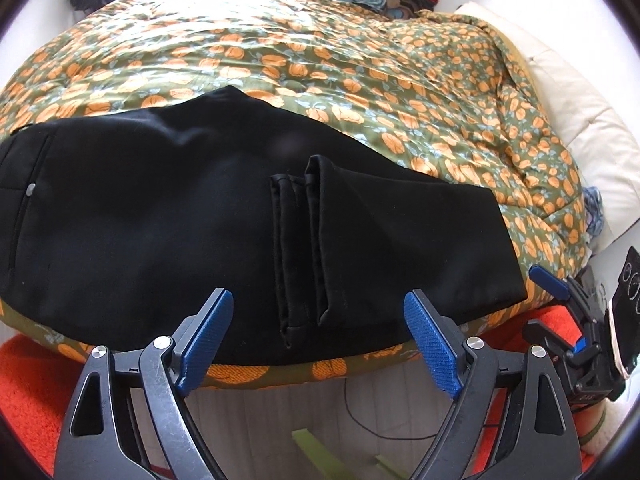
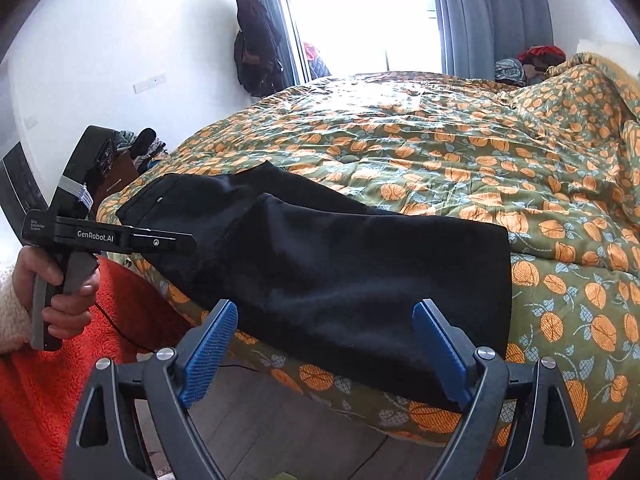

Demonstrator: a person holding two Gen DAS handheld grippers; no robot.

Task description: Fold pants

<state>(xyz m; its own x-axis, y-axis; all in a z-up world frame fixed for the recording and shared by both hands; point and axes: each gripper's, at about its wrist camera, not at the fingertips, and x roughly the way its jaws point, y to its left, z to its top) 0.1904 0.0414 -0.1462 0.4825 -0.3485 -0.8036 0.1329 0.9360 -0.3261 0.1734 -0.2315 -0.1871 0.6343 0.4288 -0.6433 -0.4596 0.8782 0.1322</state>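
Daylight floods in from the window point(image 2: 360, 12) behind the bed, and you see it blown out to pure white in both views. Glare sheens across the far quilt point(image 2: 400, 120). The black pants point(image 1: 160, 208) swallow detail, folds barely readable. Fisheye distortion bows the bed and darkens your frame corners. Focus holds sharp throughout; a faint smudge hazes the left view's centre.

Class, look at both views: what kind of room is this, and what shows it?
Most likely a bedroom: a bed under a floral quilt, a pillow at its head, and curtains beside a bright window.
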